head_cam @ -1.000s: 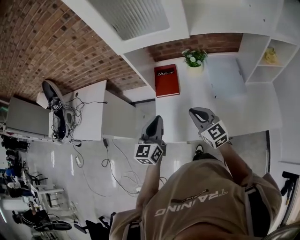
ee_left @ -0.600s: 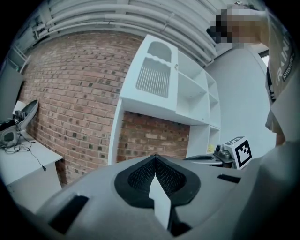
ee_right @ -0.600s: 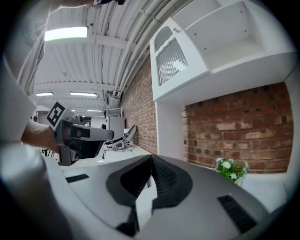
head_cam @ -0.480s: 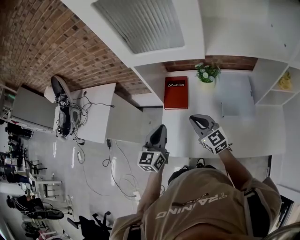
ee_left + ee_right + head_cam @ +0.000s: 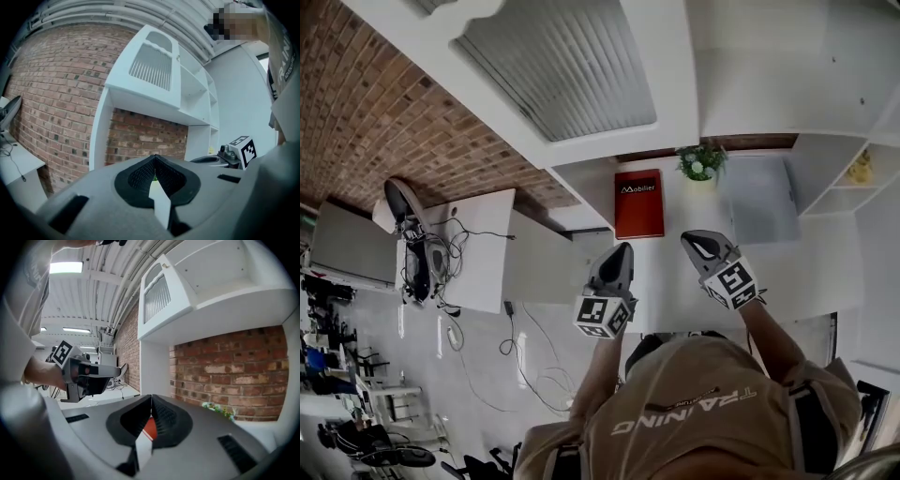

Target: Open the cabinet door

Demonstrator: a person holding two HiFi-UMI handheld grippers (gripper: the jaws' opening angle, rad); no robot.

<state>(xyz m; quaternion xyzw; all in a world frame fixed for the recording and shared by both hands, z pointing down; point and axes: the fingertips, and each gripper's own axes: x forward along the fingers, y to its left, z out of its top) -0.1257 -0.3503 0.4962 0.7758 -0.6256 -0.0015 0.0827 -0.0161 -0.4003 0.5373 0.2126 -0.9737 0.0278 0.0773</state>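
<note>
At the far left the side desk (image 5: 483,253) with its tangle of cables (image 5: 425,258) sits much where it did, but the louvred cabinet door (image 5: 572,66) now fills far more of the top of the head view than a second ago. The person has stepped closer and looks higher up. The left gripper (image 5: 621,251) has been carried forward with that step. Its jaws are clenched together with nothing between them, and it hangs over the near edge of the white tabletop (image 5: 806,272), well below the door. The red book (image 5: 638,202) shows just beyond its tip. The right gripper (image 5: 694,240), alongside, is likewise pressed shut and empty, with the potted plant (image 5: 701,162) further on past it. The door itself looks closed and untouched, high above the tabletop — so this reads as the approach, with the reach upward and the grasp of its edge or handle yet to come — and no handle can be made out from here
</note>
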